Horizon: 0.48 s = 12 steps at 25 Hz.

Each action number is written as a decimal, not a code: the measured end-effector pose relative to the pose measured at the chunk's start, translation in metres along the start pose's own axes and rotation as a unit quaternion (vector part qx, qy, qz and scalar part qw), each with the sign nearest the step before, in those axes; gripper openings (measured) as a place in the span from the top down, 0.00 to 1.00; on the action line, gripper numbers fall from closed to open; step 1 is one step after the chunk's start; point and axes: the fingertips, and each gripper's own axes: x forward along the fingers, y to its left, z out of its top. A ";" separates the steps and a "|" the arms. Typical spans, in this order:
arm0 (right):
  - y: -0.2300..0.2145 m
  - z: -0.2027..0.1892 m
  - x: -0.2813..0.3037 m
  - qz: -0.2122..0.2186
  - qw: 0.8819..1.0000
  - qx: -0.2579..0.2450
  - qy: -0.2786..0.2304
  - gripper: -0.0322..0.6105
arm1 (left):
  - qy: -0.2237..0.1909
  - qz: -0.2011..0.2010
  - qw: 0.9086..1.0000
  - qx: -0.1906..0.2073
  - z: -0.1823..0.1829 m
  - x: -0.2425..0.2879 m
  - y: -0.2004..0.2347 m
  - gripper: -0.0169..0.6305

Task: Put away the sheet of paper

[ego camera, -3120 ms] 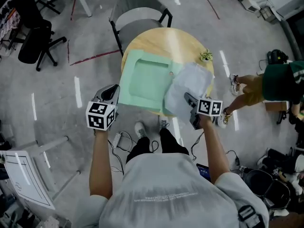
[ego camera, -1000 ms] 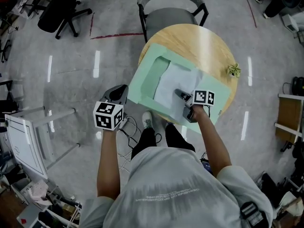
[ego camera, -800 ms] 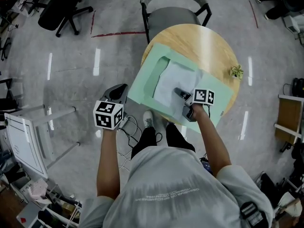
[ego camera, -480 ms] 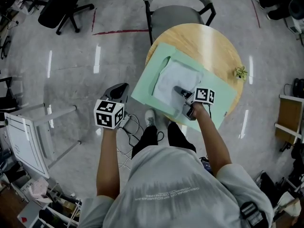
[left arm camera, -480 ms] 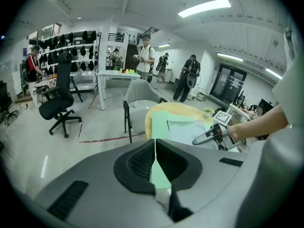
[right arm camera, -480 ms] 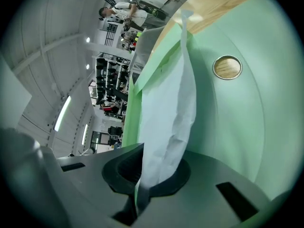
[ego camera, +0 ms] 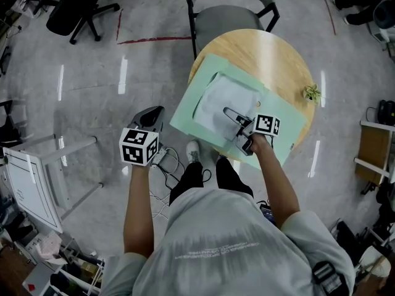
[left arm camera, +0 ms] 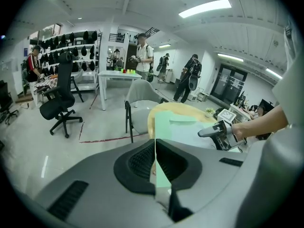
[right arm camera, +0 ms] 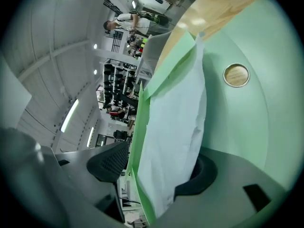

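A white sheet of paper (ego camera: 217, 101) lies in the pocket of an open mint-green folder (ego camera: 285, 121) on the round wooden table (ego camera: 247, 45). My right gripper (ego camera: 230, 115) lies over the sheet's near right part; its jaws are opening. In the right gripper view the sheet (right arm camera: 175, 122) still runs between the spread jaws of the right gripper (right arm camera: 156, 170). It rests against one jaw and stands clear of the other. The folder (right arm camera: 251, 127) carries a brass snap (right arm camera: 236, 75). My left gripper (ego camera: 152, 114) hangs shut and empty over the floor, left of the table.
A grey chair (ego camera: 231, 14) stands at the table's far side and a small plant (ego camera: 312, 92) at its right edge. A black office chair (ego camera: 68, 5) is far left, a white stand (ego camera: 28, 184) near left. People stand in the room (left arm camera: 141, 56).
The right gripper carried the sheet leftward from the folder's right side into its pocket. Its jaws, shut on the sheet until half a second ago, now stand apart. The left gripper barely moved.
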 end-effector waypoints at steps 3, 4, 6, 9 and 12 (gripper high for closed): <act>-0.005 -0.003 -0.018 -0.021 1.000 -0.011 -0.001 0.46 | -0.002 0.001 1.000 0.000 0.000 0.000 -0.002 0.94; -0.009 -0.003 -0.024 -0.030 0.999 -0.009 -0.004 0.46 | -0.003 0.002 1.000 -0.001 0.000 -0.001 -0.002 0.94; -0.018 -0.001 -0.038 -0.059 0.998 -0.009 -0.017 0.46 | -0.004 0.004 1.000 -0.001 0.000 -0.002 -0.004 0.94; -0.032 0.002 -0.057 -0.099 0.994 -0.020 -0.032 0.48 | -0.003 0.004 1.000 -0.002 -0.002 -0.004 -0.009 0.94; -0.041 0.001 -0.066 -0.116 0.993 -0.018 -0.030 0.58 | -0.001 0.004 1.000 -0.002 -0.005 -0.005 -0.015 0.94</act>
